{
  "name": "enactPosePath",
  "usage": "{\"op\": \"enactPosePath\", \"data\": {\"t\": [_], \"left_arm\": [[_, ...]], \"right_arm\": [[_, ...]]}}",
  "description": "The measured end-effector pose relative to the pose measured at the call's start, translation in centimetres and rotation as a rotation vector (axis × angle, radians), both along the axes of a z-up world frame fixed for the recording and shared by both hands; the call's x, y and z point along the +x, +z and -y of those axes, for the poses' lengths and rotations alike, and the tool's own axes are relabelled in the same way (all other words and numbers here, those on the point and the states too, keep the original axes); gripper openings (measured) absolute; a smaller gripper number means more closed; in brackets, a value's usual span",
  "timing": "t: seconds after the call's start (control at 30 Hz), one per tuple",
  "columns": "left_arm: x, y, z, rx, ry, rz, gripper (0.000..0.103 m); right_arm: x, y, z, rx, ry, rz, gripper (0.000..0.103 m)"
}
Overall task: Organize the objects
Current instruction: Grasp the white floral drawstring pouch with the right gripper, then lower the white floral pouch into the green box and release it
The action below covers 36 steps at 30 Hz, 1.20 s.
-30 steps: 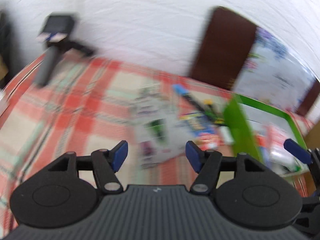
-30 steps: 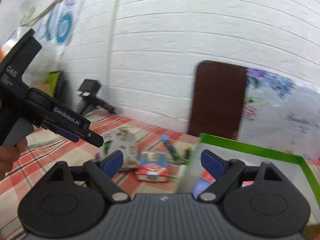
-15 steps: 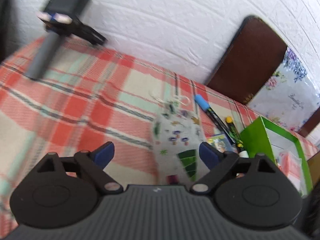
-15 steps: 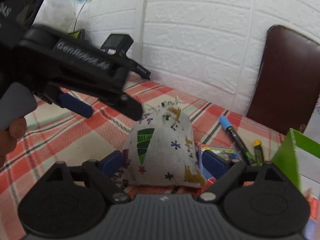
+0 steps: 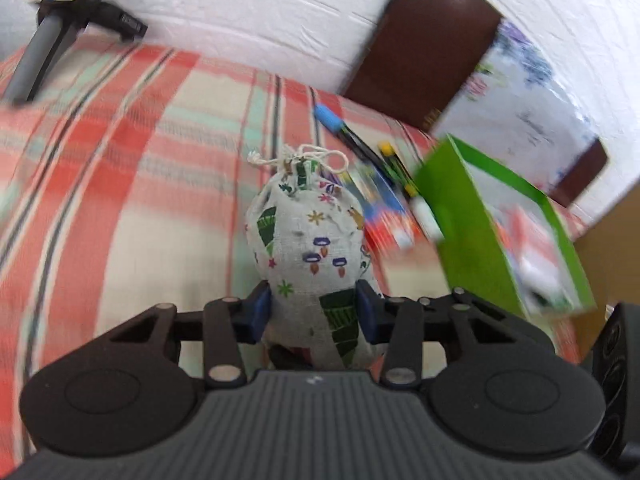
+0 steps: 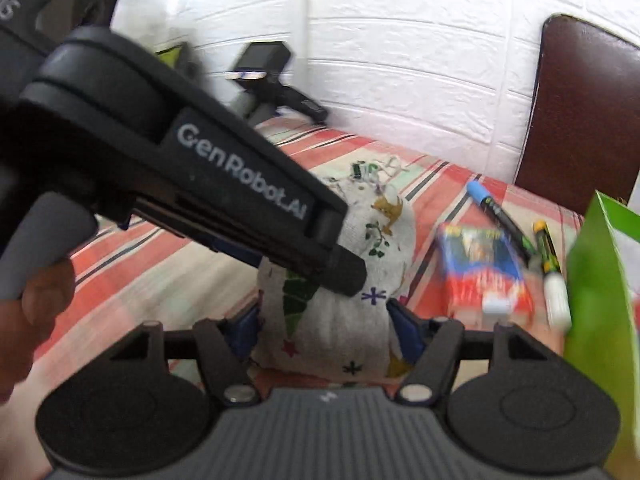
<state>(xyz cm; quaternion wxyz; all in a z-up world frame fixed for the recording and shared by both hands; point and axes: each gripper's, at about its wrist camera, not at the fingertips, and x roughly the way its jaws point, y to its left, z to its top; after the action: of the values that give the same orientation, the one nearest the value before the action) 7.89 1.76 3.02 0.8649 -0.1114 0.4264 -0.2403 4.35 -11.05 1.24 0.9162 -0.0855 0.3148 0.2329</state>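
Note:
A white drawstring pouch (image 5: 308, 240) with coloured prints lies on the red plaid tablecloth (image 5: 132, 184). My left gripper (image 5: 314, 312) is shut on the pouch's near end, both blue pads pressed into the cloth. My right gripper (image 6: 324, 328) is shut on the same pouch (image 6: 360, 280) from its own side. The left gripper's black body (image 6: 180, 184) crosses the right wrist view above the pouch and hides part of it.
A green box (image 5: 500, 240) with packets inside stands right of the pouch. A blue-red packet (image 6: 480, 272), a blue-capped marker (image 6: 496, 212) and a yellow-capped marker (image 6: 550, 264) lie between pouch and box. A dark chair back (image 6: 580, 120) and a black device (image 5: 60, 12) stand by the wall.
Both grippers have moved in on the pouch and closed on it; half a second ago both were open with the pouch between or ahead of their fingers.

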Motion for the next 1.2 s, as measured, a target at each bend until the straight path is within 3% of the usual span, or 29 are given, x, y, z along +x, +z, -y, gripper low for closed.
{"op": "enactPosePath", "data": {"t": [0.1,0.17,0.23,0.27,0.37,0.47,0.7,0.73,0.77,0.8,0.83,0.9,1.03,1.2], "left_arm": [[-3.8,-0.4,-1.0,-0.043,-0.026,-0.028,0.047],[-5.7,-0.8,-1.3,-0.026,-0.014,-0.027,0.058],[-6.3,-1.2,-1.8,-0.010,0.023,-0.029,0.070],[-6.2,-1.2,-2.1,-0.008,0.046,-0.036,0.077],[-6.0,-0.5,-2.9,-0.024,0.108,-0.063,0.087],[-5.9,0.5,-2.7,0.006,0.123,-0.012,0.097],[-3.1,-2.1,-0.2,0.086,0.075,-0.030,0.096],[-3.2,-2.1,0.1,0.093,0.056,0.004,0.087],[-3.3,-2.0,0.6,0.084,0.014,0.009,0.055],[-3.2,-1.5,0.7,0.032,-0.011,-0.014,0.049],[-3.3,-0.8,0.9,0.032,0.002,-0.008,0.048],[-3.8,1.4,1.7,0.026,-0.001,0.044,0.046],[-4.0,6.0,5.8,-0.004,-0.097,0.182,0.046],[-2.6,9.1,15.6,-0.034,-0.284,0.272,0.047]], "right_arm": [[-4.7,0.7,0.8,0.019,0.041,-0.027,0.063],[-7.2,0.9,1.2,0.044,0.072,-0.023,0.069],[-8.3,1.1,1.7,0.037,0.080,0.011,0.099],[-8.4,1.2,1.8,0.031,0.064,0.025,0.101],[-8.3,1.5,2.2,0.052,0.028,-0.002,0.103],[-7.6,1.1,2.7,0.071,0.013,-0.022,0.103],[-3.7,-1.4,2.4,0.110,0.004,-0.094,0.103],[-3.4,-1.4,2.0,0.112,0.023,-0.090,0.098],[-3.3,-1.3,1.6,0.109,0.037,-0.078,0.089],[-3.4,-1.1,1.4,0.100,0.029,-0.058,0.082],[-3.8,-0.7,1.4,0.116,0.038,-0.022,0.069],[-4.9,0.5,2.2,0.127,0.029,0.079,0.059],[-5.8,3.6,6.1,0.141,-0.074,0.275,0.057],[-5.2,6.0,14.3,0.091,-0.260,0.382,0.058]]}}
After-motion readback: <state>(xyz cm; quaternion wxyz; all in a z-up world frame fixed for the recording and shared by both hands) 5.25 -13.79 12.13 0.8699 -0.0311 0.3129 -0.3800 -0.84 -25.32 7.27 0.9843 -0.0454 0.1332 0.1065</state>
